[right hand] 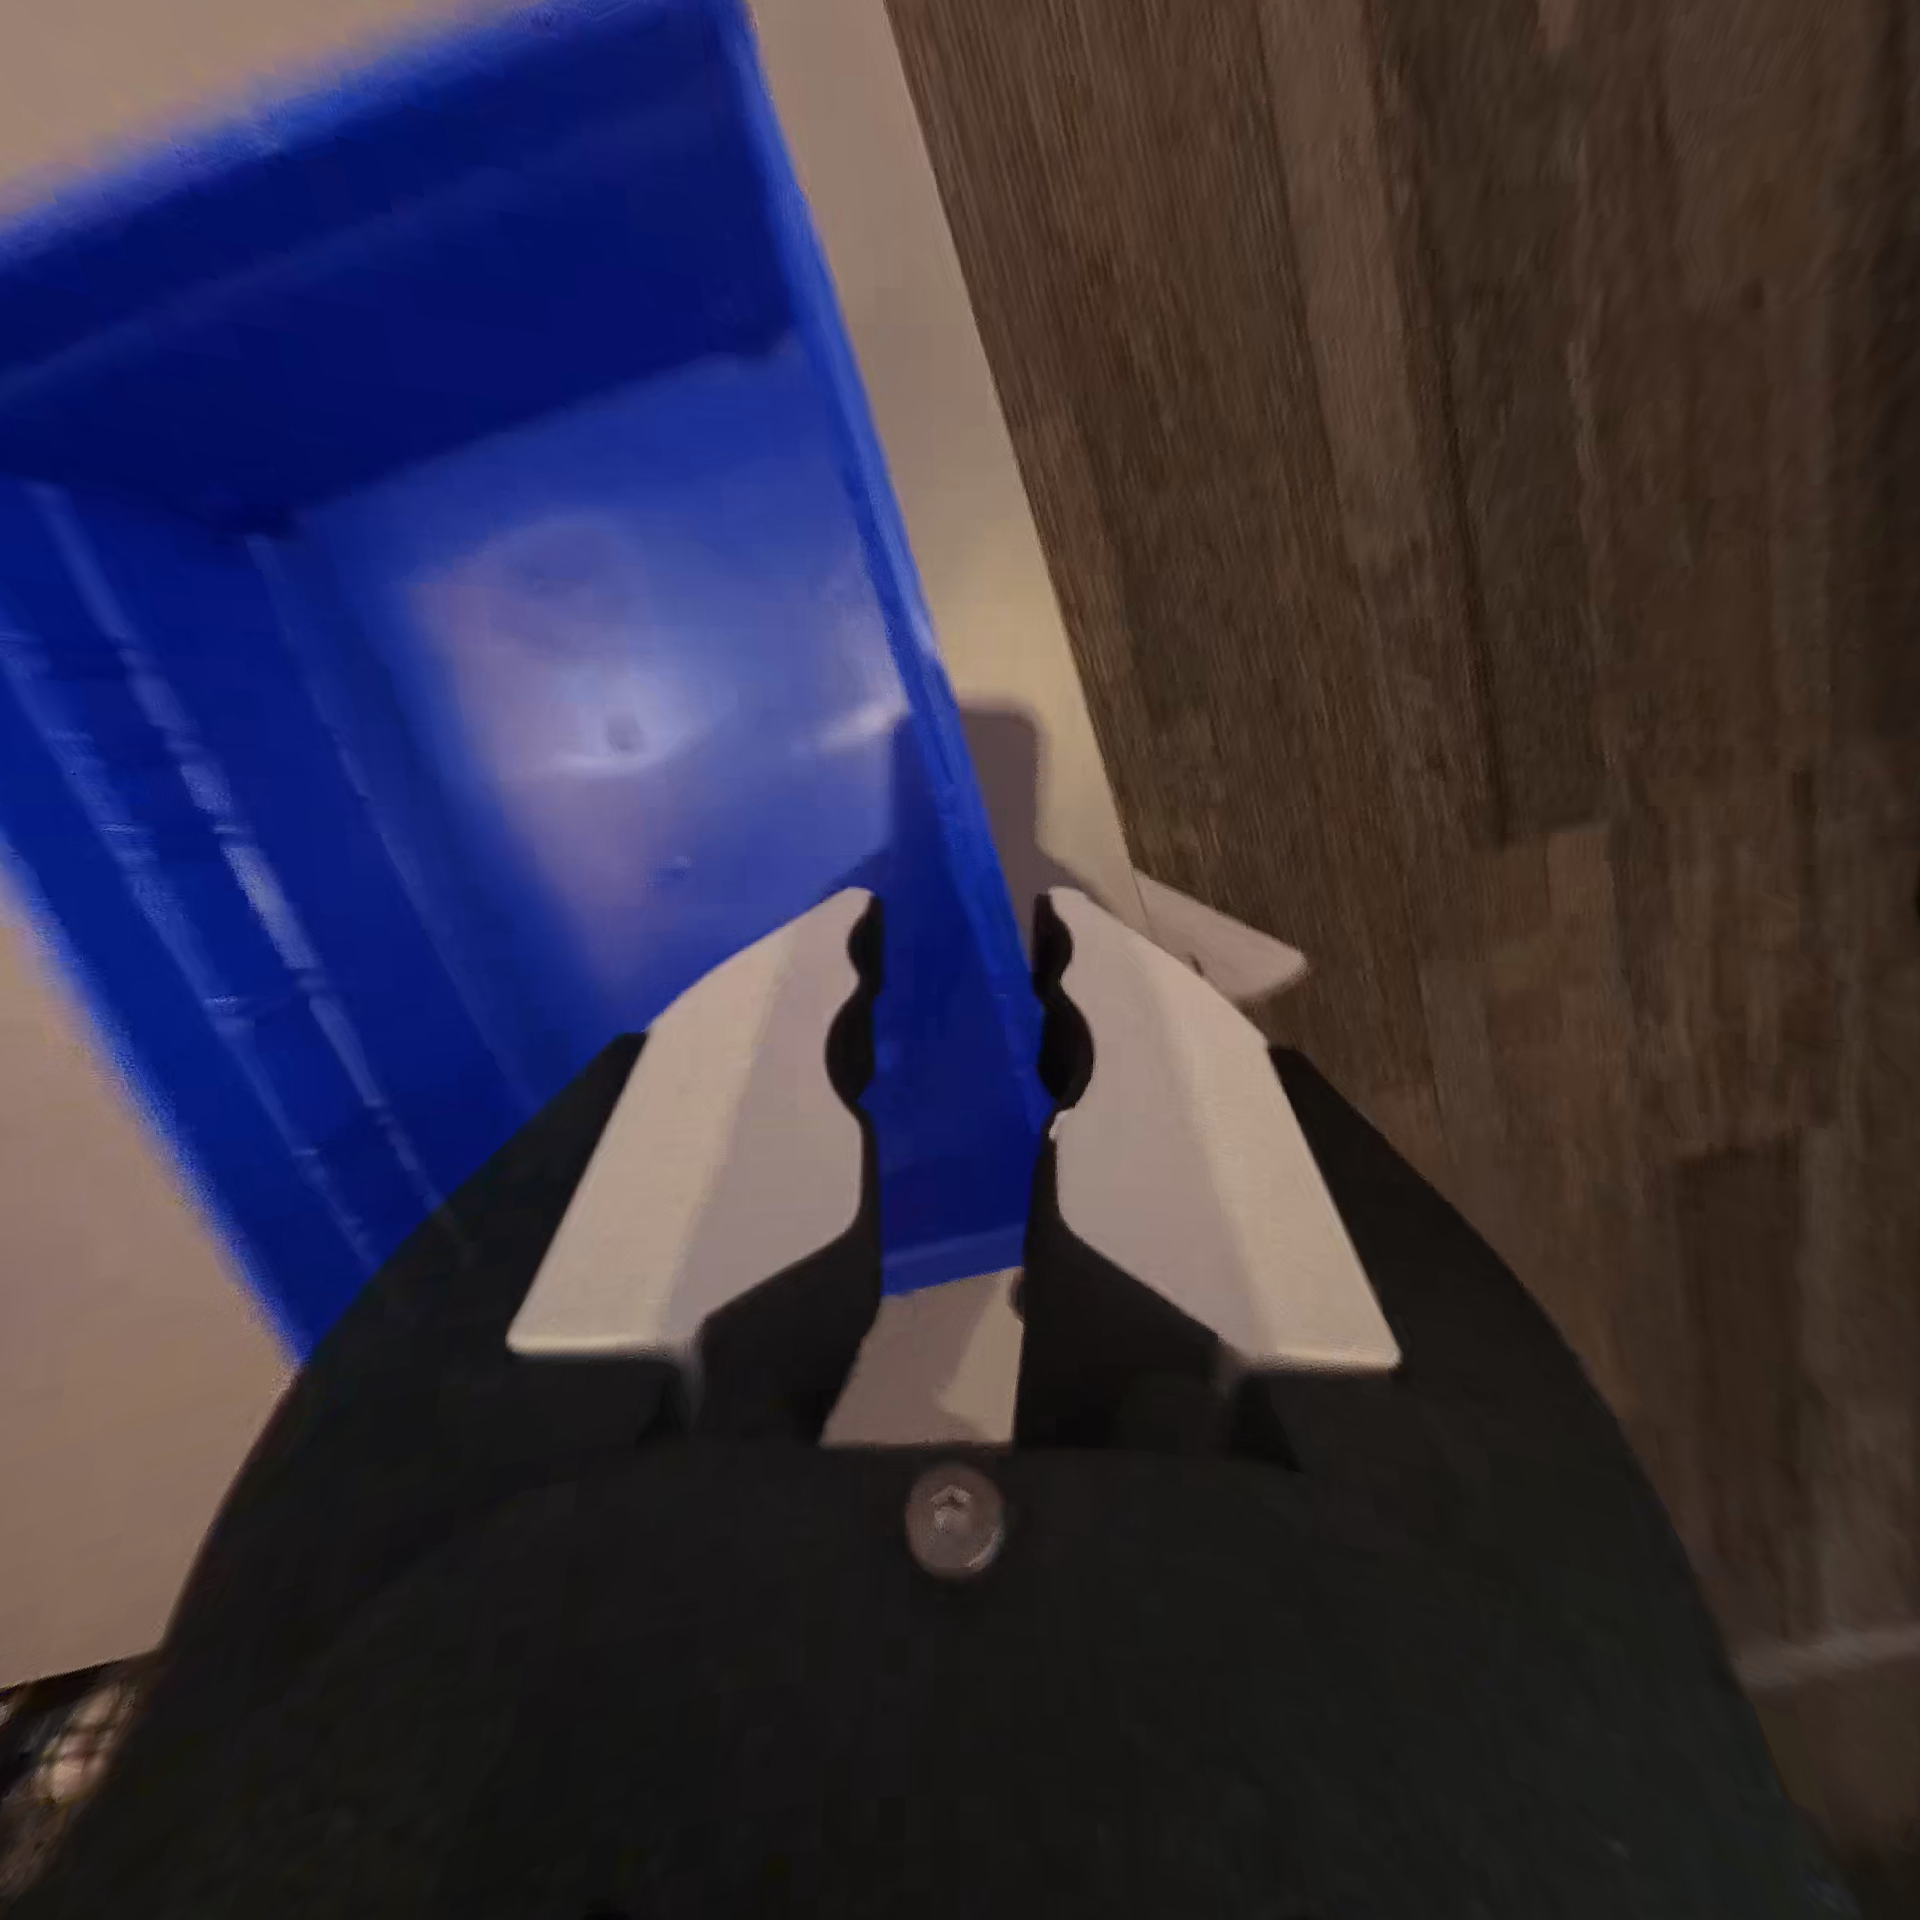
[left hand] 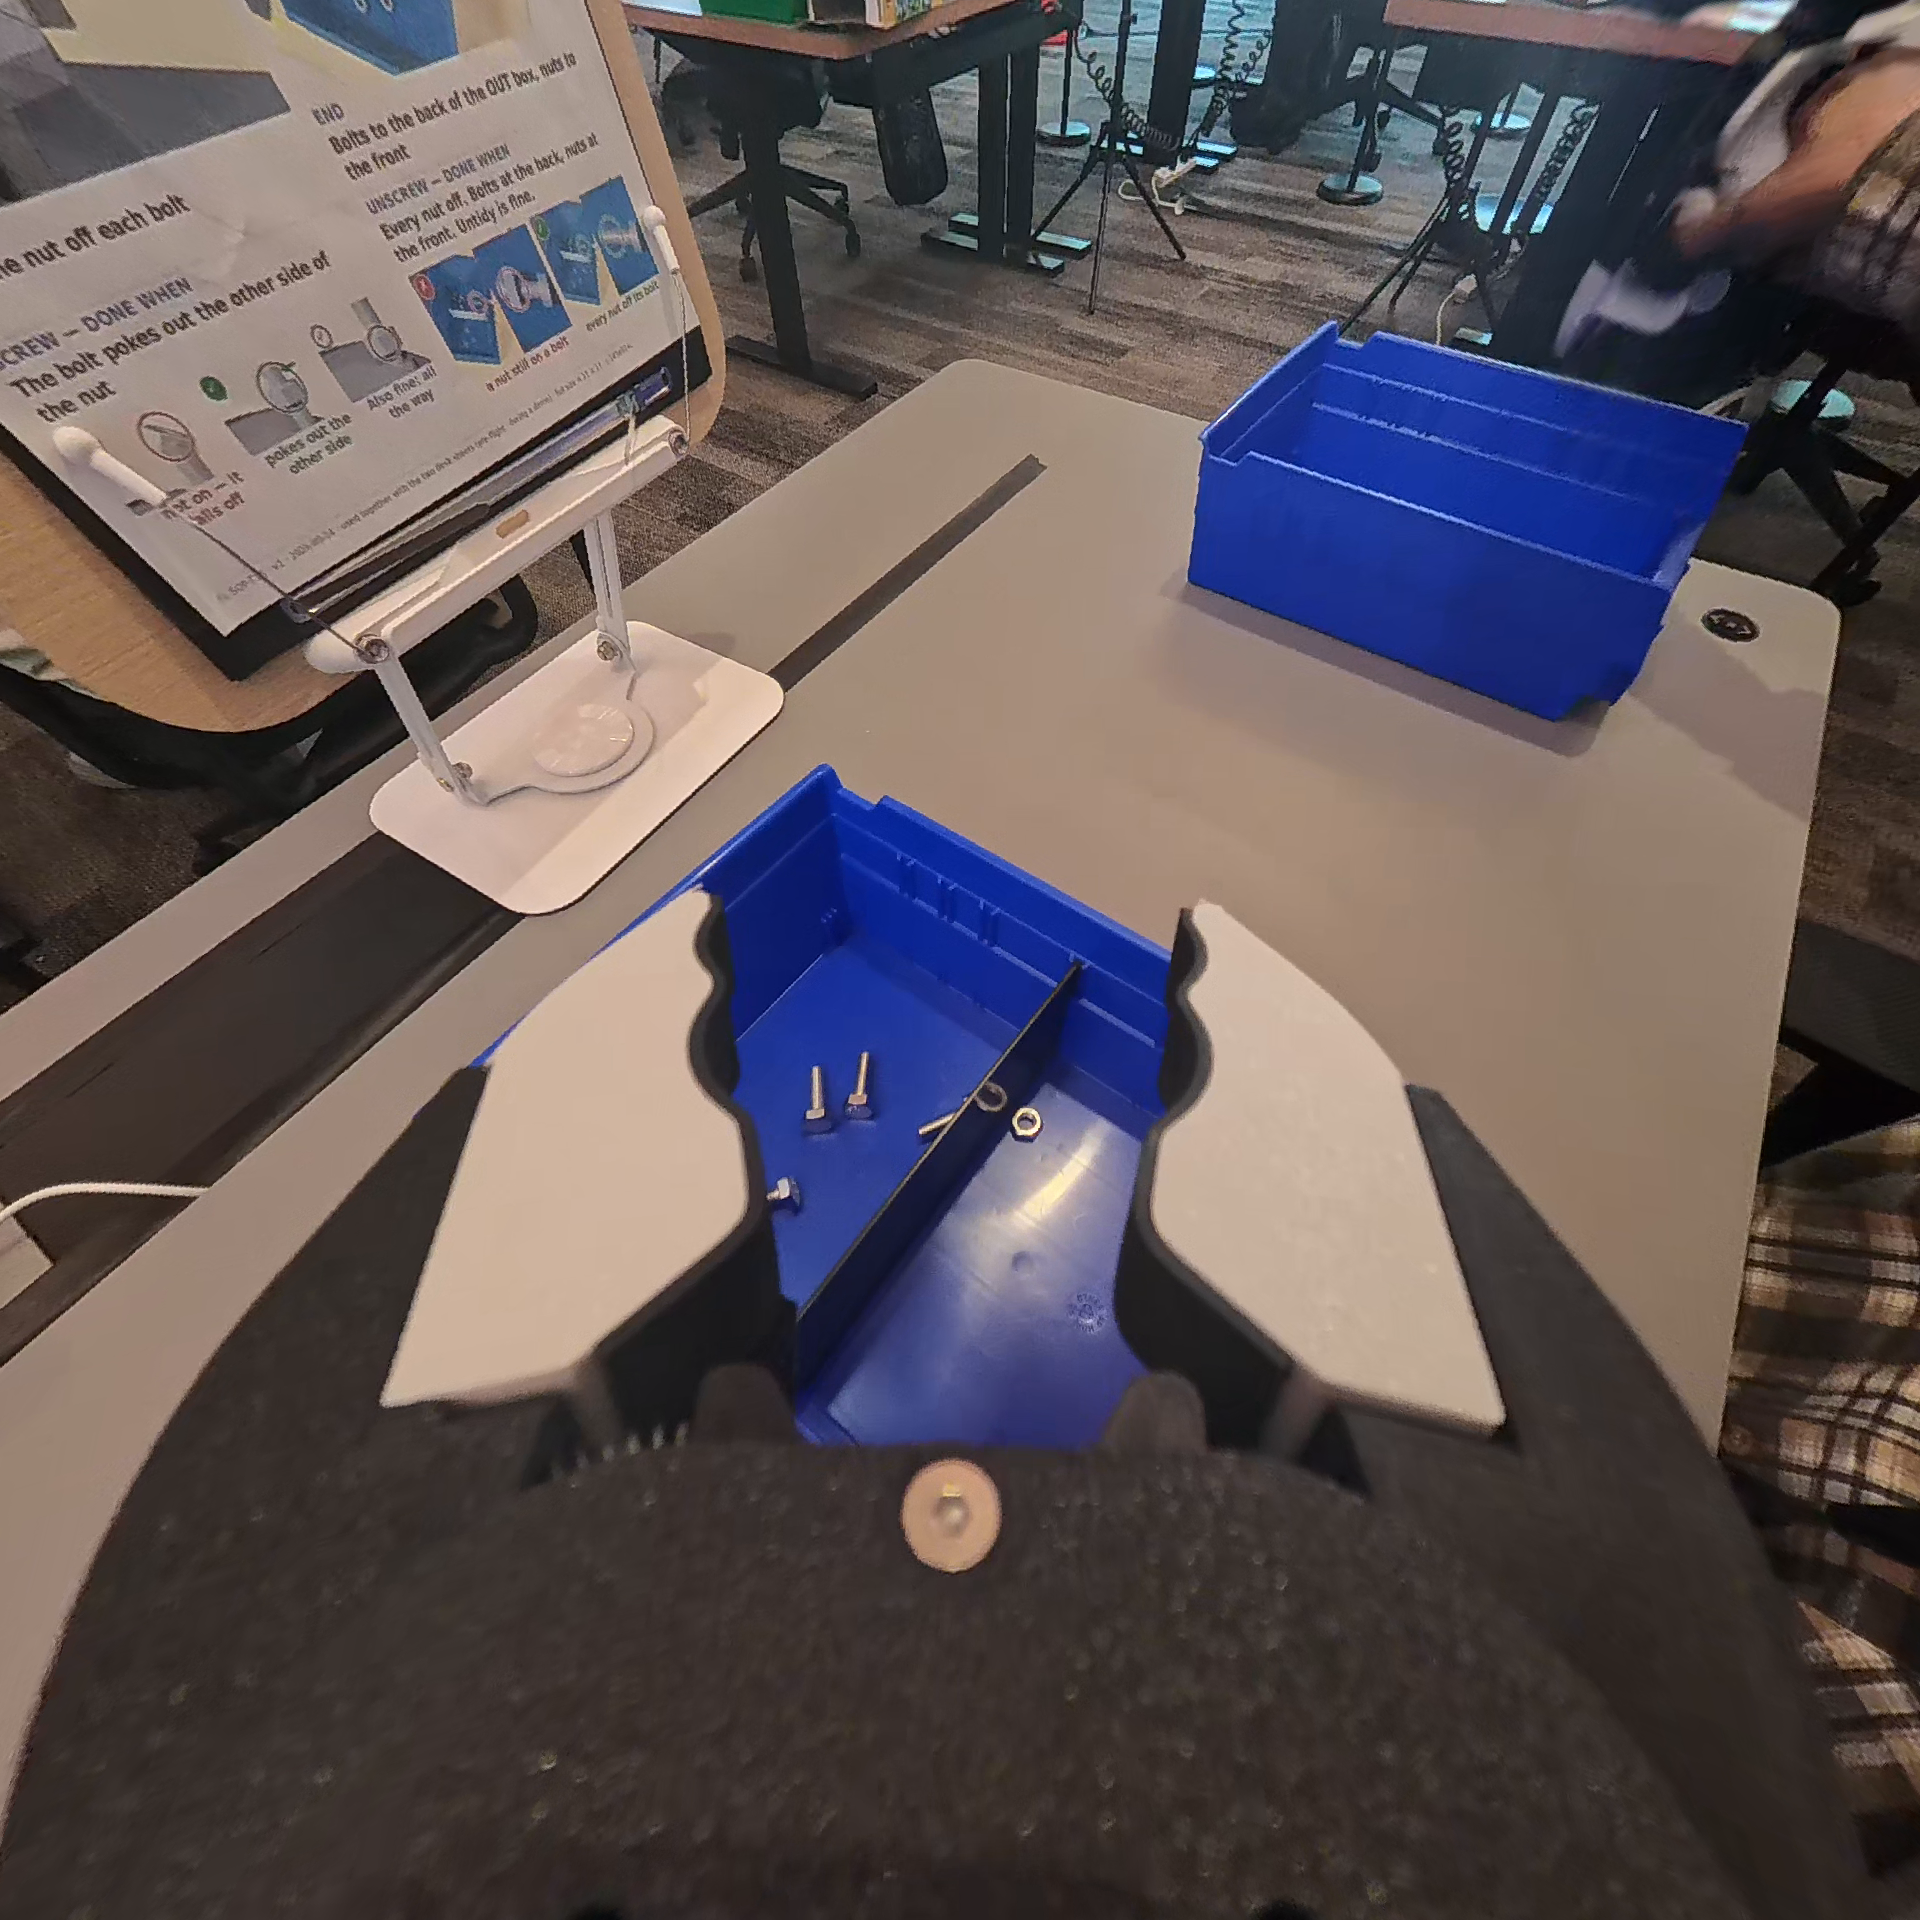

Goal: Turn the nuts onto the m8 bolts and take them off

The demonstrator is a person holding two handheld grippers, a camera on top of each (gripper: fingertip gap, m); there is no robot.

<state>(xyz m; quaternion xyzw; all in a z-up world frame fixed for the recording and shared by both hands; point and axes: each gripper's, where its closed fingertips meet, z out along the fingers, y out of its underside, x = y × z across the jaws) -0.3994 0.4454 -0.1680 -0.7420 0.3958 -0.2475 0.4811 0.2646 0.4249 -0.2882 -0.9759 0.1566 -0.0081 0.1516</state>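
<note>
Your left gripper (left hand: 945, 1049): jaws wide apart, empty | right gripper (right hand: 956, 935): apart, empty | small shiny metal bolts (left hand: 836, 1101): hard, light, slippery; pinch the shank.

**Writing on one sheet and one stamp**

Printed sheet (left hand: 208, 343) propped on a white stand (left hand: 582, 769) at the table's far left. Bold dark headings, short lines beneath, small captioned pictures with green and red marks. A strip of fine print along the lower edge, too small to make out. Round moulded stamp (left hand: 1088, 1311) on the floor of the near blue bin (left hand: 935, 914), lettering too faint to tell. Nothing legible in the blurred right wrist view.
</note>
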